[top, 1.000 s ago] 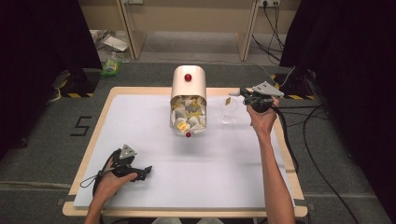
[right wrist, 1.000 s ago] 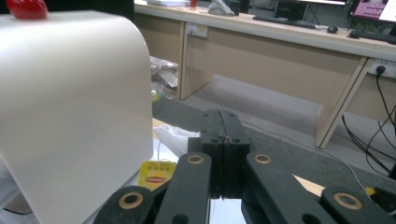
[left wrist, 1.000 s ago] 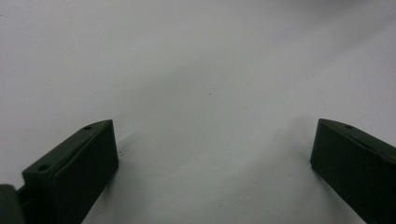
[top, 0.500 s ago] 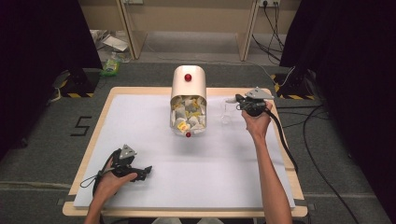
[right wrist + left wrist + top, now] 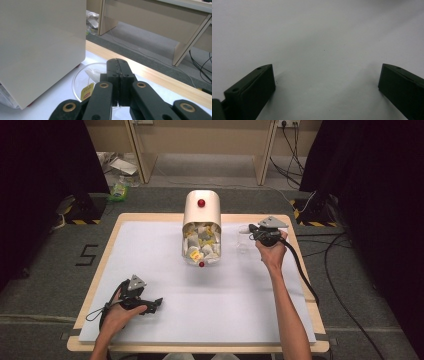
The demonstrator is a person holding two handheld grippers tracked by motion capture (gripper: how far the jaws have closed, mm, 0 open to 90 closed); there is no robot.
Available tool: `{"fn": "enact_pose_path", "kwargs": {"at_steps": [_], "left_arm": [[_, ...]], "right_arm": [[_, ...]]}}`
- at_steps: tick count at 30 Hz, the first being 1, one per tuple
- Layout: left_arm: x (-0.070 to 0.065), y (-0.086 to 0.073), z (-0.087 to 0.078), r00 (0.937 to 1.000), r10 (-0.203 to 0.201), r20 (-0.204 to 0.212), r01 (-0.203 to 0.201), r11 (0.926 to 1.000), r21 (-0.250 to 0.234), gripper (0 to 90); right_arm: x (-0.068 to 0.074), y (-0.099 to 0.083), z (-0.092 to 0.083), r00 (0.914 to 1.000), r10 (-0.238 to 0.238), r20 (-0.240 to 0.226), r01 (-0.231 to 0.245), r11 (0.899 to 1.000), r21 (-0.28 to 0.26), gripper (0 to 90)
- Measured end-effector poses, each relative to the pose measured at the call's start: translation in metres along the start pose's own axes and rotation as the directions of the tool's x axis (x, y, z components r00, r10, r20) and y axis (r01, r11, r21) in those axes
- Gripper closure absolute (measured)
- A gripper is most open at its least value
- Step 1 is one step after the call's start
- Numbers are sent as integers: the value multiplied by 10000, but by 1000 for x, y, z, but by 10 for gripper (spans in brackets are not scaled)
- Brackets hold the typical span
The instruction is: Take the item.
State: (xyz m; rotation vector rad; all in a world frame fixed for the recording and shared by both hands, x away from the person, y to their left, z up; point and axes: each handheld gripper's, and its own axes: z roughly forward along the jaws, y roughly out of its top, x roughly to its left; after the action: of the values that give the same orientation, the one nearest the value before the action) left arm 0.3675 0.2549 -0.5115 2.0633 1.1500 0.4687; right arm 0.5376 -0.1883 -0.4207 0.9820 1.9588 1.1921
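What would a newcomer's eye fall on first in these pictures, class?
First, the cream rounded metal box with red knobs at the white table's far middle, its open front packed with tea bags. Next, the right gripper, jaws shut, above a clear glass cup holding a yellow-tagged tea bag.

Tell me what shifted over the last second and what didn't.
The right tongs came down and a little toward the person, and now sit shut over the clear glass cup with a tea bag in it. The left tongs, open on the white mat, and the tea bag box kept their places.
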Motion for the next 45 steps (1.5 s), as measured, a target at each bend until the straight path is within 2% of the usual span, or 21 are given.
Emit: {"fn": "enact_pose_path", "kwargs": {"at_steps": [9, 20, 25, 27, 28, 30, 35, 41, 45], "left_arm": [[0, 0, 0, 10000, 0, -1, 0, 10000, 1, 0], [0, 0, 0, 10000, 1, -2, -1, 10000, 1, 0], [0, 0, 0, 10000, 0, -1, 0, 10000, 1, 0], [0, 0, 0, 10000, 5, -2, -5, 10000, 4, 0], [0, 0, 0, 10000, 5, -2, -5, 10000, 4, 0], [0, 0, 0, 10000, 1, -1, -1, 10000, 2, 0], [0, 0, 0, 10000, 3, -12, -3, 10000, 5, 0], [0, 0, 0, 10000, 6, -11, -6, 10000, 3, 0], [0, 0, 0, 10000, 3, -8, -3, 10000, 1, 0]], "right_arm": [[1, 0, 3, 9999, 124, -85, -125, 9999, -62, 811], [1, 4, -3, 9993, 313, -205, -318, 9991, -268, 715], [3, 4, -6, 9983, 478, -323, -485, 9985, -239, 637], [4, 3, -8, 9971, 652, -389, -659, 9976, -192, 557], [4, 3, -8, 9971, 652, -389, -659, 9976, -192, 557], [5, 2, -11, 9955, 849, -433, -854, 9963, -96, 462], [8, -4, -18, 9929, 1073, -509, -1075, 9942, 6, 351], [10, -5, -26, 9862, 1487, -727, -1489, 9888, 31, 289], [12, -5, -31, 9862, 1489, -726, -1486, 9888, 102, 265]]}}
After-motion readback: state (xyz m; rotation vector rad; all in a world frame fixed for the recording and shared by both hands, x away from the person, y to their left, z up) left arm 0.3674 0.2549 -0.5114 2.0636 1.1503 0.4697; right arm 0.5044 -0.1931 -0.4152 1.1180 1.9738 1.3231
